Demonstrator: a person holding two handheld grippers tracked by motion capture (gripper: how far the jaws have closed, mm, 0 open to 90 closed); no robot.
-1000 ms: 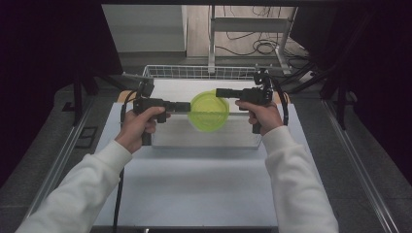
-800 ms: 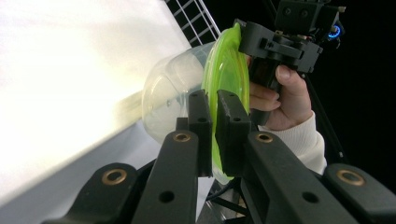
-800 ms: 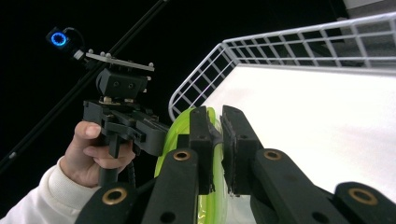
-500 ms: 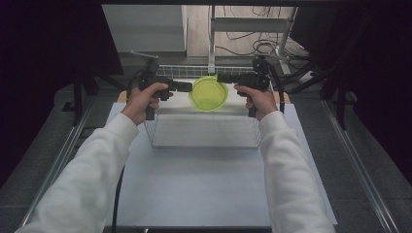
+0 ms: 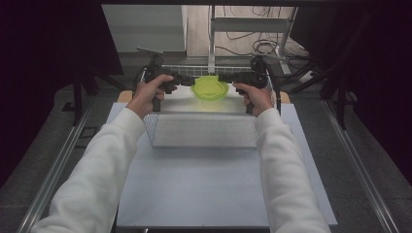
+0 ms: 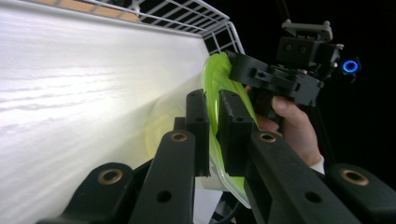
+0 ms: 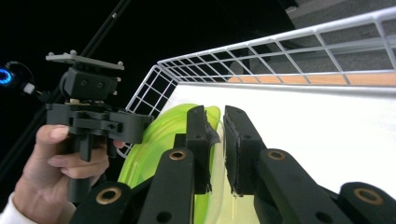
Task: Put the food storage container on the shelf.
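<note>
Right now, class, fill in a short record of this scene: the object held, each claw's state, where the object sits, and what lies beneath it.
object held: translucent green lid
left claw: shut on the lid's left rim
right claw: shut on the lid's right rim
position: lid held between both claws over the far part of the wire basket
beneath: white liner in the basket, which sits on a white table
hands: one on each claw handle, white sleeves
</note>
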